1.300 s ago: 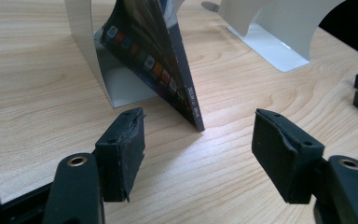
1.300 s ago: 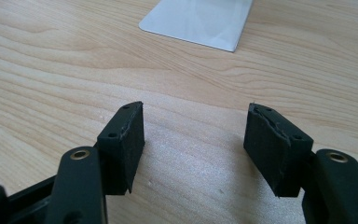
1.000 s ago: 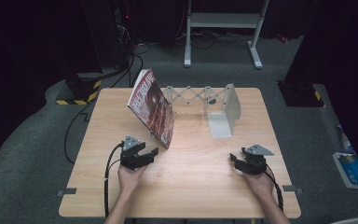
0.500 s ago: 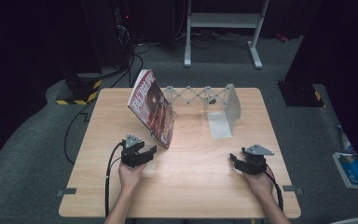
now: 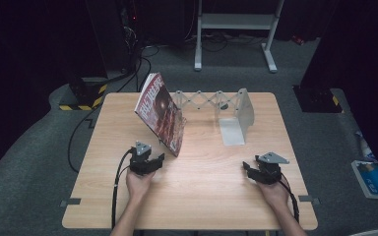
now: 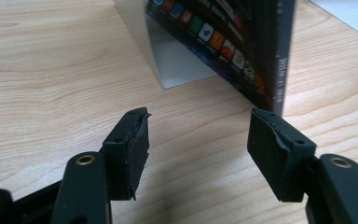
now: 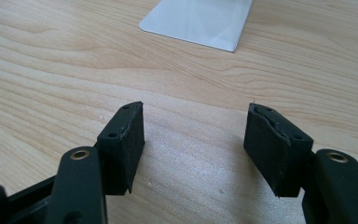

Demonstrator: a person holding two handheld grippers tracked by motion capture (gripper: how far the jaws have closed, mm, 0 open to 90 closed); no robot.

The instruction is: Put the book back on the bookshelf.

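Observation:
A magazine (image 5: pixel 160 113) with a dark red cover stands tilted and leans against a white metal bookend (image 6: pixel 168 51) at the left end of an expanding rack (image 5: pixel 211 101). Its lower corner (image 6: pixel 270 88) rests on the table just beyond my left gripper (image 6: pixel 198 140). That gripper (image 5: pixel 155 158) lies low on the wood, open, with nothing between its fingers. My right gripper (image 5: pixel 248 168) rests at the front right of the table, also open and empty (image 7: pixel 196 135), pointing toward the rack's flat base plate (image 7: pixel 200 21).
The rack's right upright and base plate (image 5: pixel 236 125) stand at the back middle of the wooden table (image 5: pixel 197 196). Cables (image 5: pixel 118 182) trail off the front edge from both grippers. On the floor to the right lie some papers (image 5: pixel 374 177).

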